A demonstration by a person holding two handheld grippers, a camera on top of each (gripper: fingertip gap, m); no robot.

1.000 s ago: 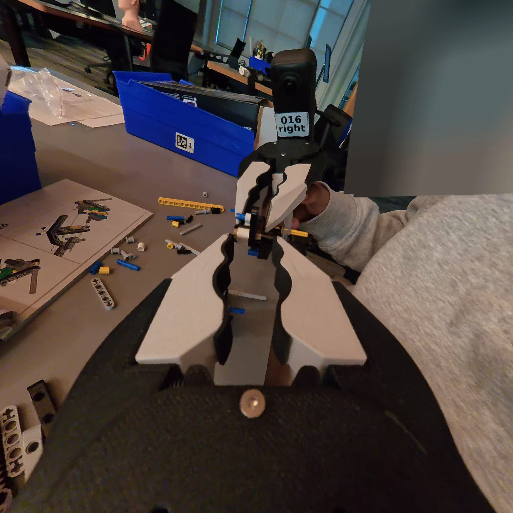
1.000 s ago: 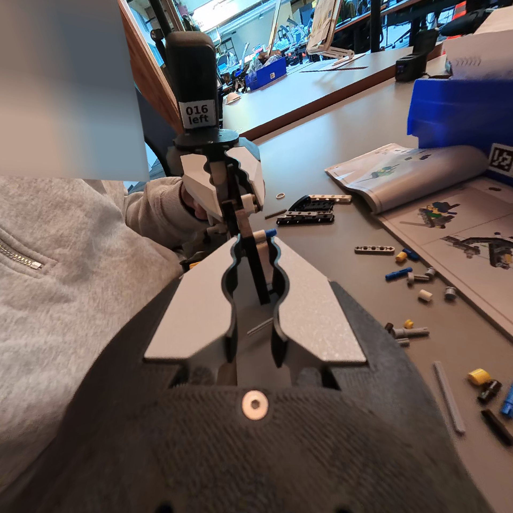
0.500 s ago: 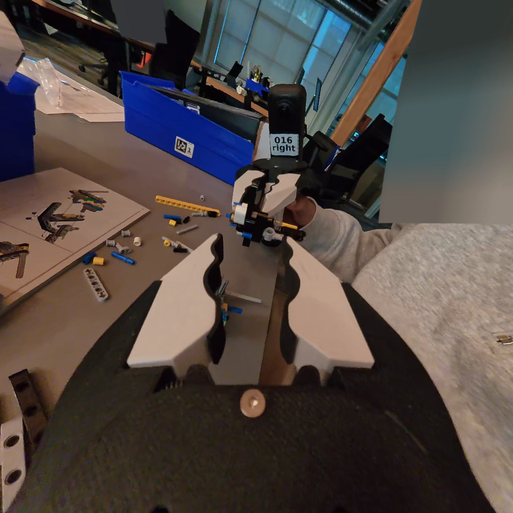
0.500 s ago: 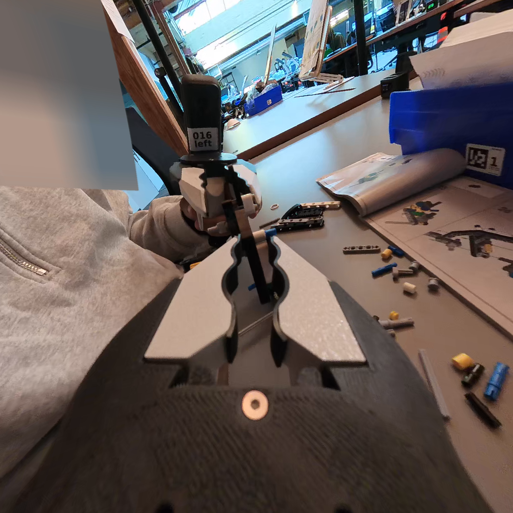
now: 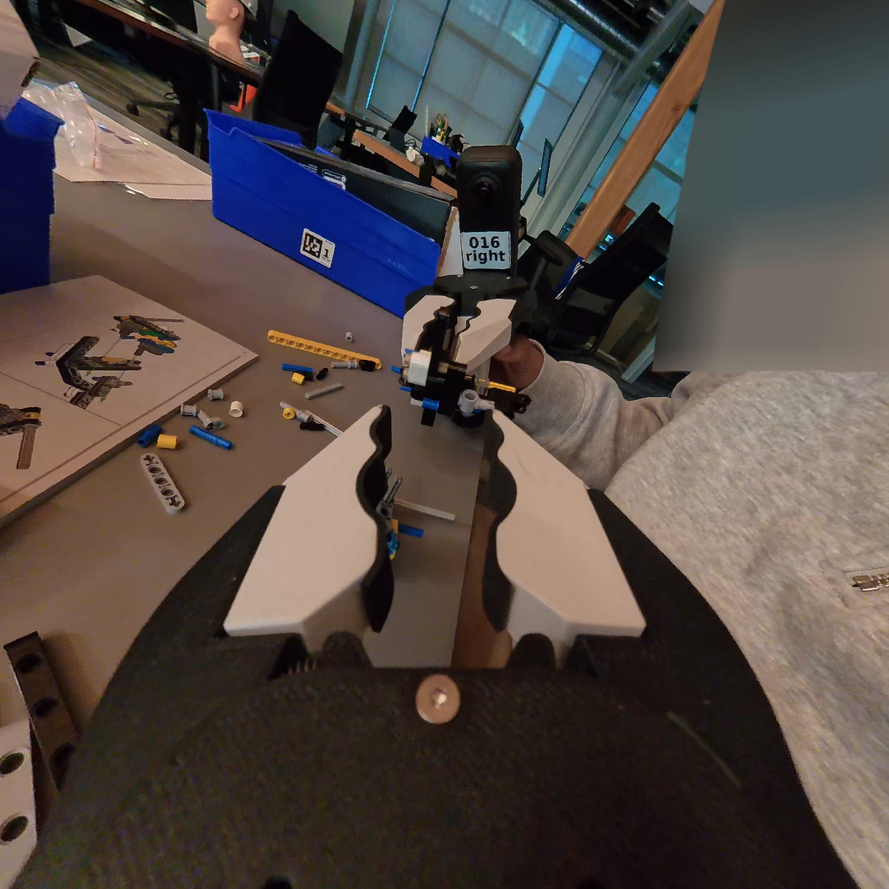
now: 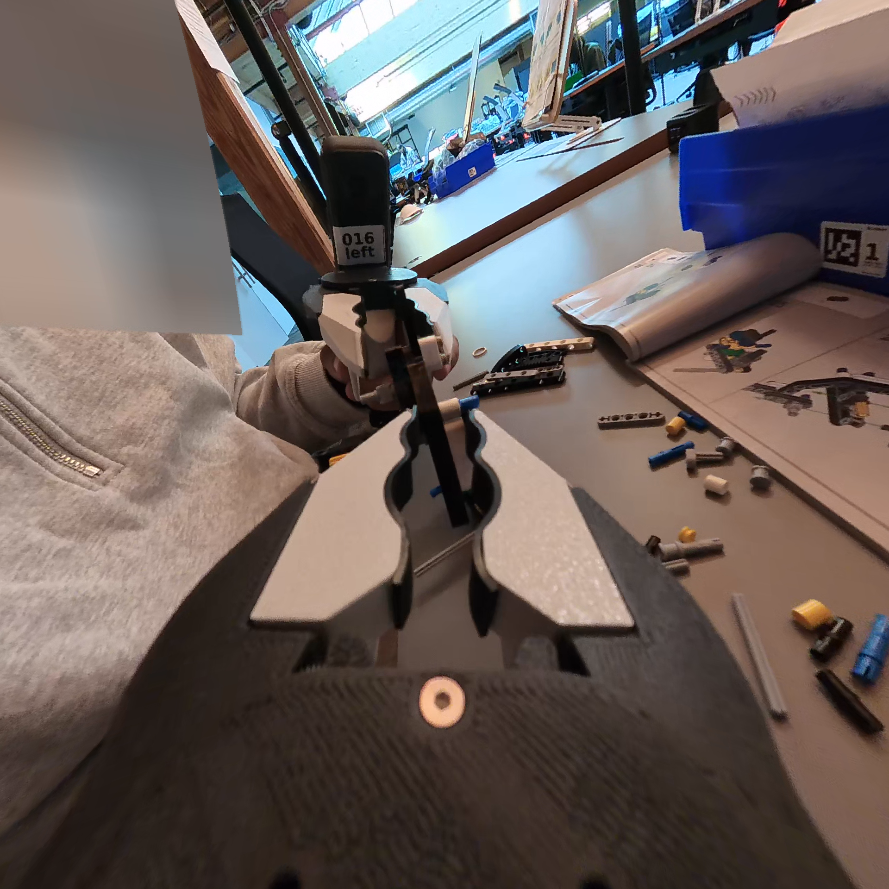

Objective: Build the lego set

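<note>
My right gripper (image 6: pixel 440 418) is shut on a small lego assembly (image 6: pixel 440 462) of black beams with a white part and blue pins, and holds it above the grey table (image 6: pixel 601 505). In the left wrist view that gripper (image 5: pixel 447 358) faces me with the assembly (image 5: pixel 440 385) hanging at its tips. My left gripper (image 5: pixel 438 418) is open and empty, its tips just short of the assembly and slightly below it. It also shows in the right wrist view (image 6: pixel 380 365), behind the assembly. Small grey, blue and yellow parts (image 5: pixel 392 517) lie on the table under my left fingers.
An open instruction booklet (image 5: pixel 96 365) lies at the left, also in the right wrist view (image 6: pixel 769 375). Loose pins and beams are scattered beside it: a long yellow beam (image 5: pixel 322 349), a grey beam (image 5: pixel 162 482), black beams (image 6: pixel 524 370). A blue bin (image 5: pixel 308 216) stands behind. The person's grey sweatshirt (image 5: pixel 721 529) is close. About 5 centimeters separates my left fingertips from my right.
My left gripper has opened wider and drawn back from the assembly, which stood between its tips a second ago. The right gripper keeps hold of the assembly and has tilted it a little.
</note>
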